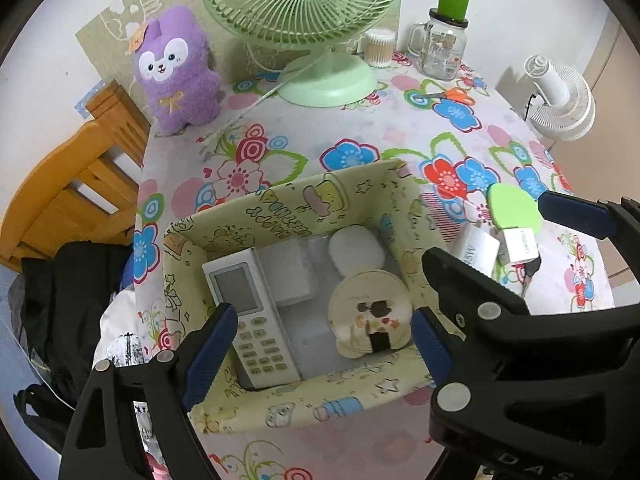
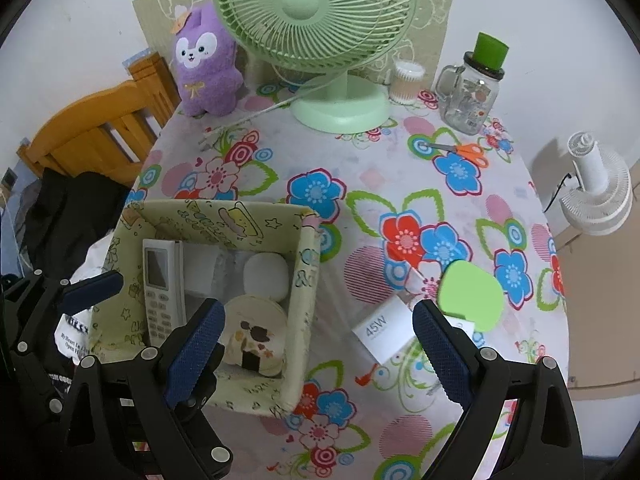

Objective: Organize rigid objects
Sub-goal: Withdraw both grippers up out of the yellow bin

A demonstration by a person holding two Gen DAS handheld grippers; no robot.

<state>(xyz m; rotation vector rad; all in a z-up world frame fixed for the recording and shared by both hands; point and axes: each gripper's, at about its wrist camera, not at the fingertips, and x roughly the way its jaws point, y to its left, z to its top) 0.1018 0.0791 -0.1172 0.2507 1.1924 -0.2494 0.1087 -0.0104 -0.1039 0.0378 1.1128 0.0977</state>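
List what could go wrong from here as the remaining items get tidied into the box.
1. The fabric box is crowded: the remote and round tin leave little room.
2. The 45W charger touches the green paddle; the open right tool could nudge both.

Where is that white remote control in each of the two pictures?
Left wrist view: remote control, lower centre, inside the fabric box along its left side.
Right wrist view: remote control, left of centre, in the same box.
Shared landmark: green fan at the table's back.

Floral tablecloth [image 2: 360, 208]; green fan [image 2: 316, 12] (purple plush [image 2: 206, 68]).
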